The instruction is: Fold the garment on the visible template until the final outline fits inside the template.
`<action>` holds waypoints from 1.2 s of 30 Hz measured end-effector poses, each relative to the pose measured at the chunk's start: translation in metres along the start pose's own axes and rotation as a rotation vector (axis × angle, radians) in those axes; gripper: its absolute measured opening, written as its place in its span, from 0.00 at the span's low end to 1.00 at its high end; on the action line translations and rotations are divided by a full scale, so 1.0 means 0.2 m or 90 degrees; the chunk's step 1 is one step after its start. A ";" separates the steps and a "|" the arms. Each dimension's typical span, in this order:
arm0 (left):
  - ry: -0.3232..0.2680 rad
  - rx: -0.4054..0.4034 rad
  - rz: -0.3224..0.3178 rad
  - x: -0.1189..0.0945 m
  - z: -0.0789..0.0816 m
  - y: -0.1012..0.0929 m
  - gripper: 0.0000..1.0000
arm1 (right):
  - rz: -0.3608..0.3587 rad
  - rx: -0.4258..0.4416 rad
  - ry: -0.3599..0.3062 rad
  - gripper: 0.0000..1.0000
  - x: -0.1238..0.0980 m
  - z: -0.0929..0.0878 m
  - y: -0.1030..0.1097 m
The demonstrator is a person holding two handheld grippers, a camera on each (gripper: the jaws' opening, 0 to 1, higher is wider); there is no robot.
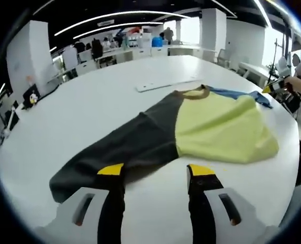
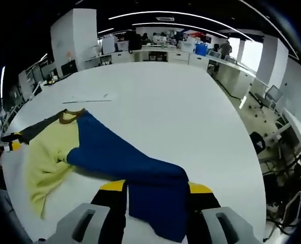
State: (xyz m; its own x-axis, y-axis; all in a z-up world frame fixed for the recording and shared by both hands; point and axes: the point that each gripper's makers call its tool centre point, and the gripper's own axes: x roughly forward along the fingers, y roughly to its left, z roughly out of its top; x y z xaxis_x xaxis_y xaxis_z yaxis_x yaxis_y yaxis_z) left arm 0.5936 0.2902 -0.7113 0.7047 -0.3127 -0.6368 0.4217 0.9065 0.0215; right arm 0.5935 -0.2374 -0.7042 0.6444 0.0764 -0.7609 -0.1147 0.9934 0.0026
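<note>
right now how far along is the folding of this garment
Early stage. Done: the yellow, grey and blue colour-block shirt lies spread on the round white table. In hand: the left gripper stands open at the dark grey sleeve, the right gripper open astride the blue sleeve. Left: every fold; the flat white template lies apart beyond the collar.

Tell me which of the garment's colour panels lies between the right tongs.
The blue sleeve: its end lies between the right tongs. The yellow panel and the dark grey sleeve lie farther off.
</note>
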 end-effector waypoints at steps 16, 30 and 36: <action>-0.037 -0.031 -0.029 -0.12 0.00 -0.15 0.69 | 0.020 -0.002 0.019 0.44 -0.11 -0.17 0.06; -0.048 -0.021 -0.042 -0.26 -0.02 -0.25 0.70 | -0.011 0.004 0.032 0.23 -0.10 -0.31 0.00; -0.045 -0.022 -0.053 -0.31 -0.05 -0.29 0.69 | -0.016 0.004 0.034 0.20 -0.07 -0.35 -0.02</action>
State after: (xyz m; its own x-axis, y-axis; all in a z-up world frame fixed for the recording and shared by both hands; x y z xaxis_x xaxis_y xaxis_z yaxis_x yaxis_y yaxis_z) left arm 0.5206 0.2601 -0.6800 0.7072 -0.4058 -0.5790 0.4617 0.8852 -0.0565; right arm 0.5328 -0.2487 -0.7392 0.6051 0.0472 -0.7948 -0.0944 0.9954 -0.0128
